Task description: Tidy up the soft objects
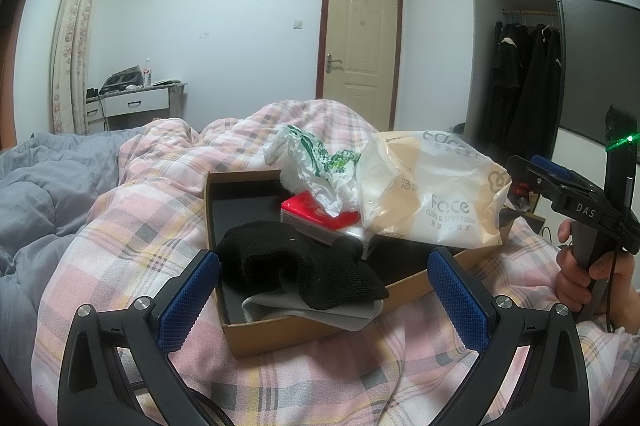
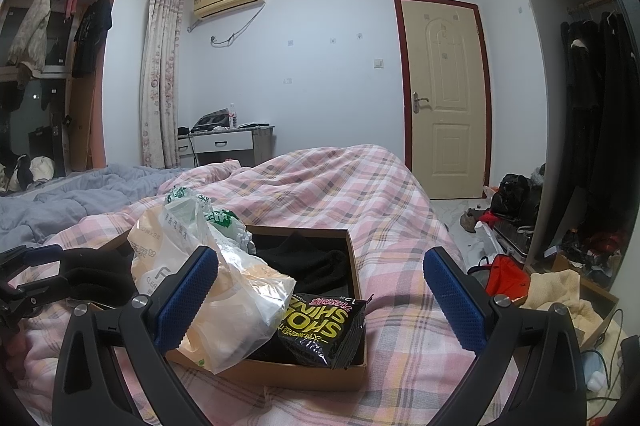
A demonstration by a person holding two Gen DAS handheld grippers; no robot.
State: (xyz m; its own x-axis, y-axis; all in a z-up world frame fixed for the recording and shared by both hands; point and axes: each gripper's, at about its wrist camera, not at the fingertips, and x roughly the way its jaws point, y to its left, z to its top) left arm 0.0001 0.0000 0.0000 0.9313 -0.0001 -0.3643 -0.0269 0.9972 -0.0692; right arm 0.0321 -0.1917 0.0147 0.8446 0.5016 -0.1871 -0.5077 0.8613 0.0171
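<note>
Soft objects sit gathered in shallow brown cardboard box [image 1: 280, 334] on pink plaid quilt [image 1: 132, 226], centre frame: black knit sock [image 1: 304, 266] over grey cloth [image 1: 320, 310], red tissue pack [image 1: 312, 222], crinkled white-green plastic bag [image 1: 316, 166], glossy cream tissue bag [image 1: 432, 202], black foil sachet [image 2: 324, 326]. Task looks nearly finished; tissue bag overhangs rim. Left gripper [image 1: 324, 306] and right gripper [image 2: 320, 306] both spread wide, holding nothing.

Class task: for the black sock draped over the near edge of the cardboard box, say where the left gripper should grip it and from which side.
Grip the black sock at its raised folded hump, coming from above with the open left gripper; that bulge stands clear of the cardboard box wall.
</note>
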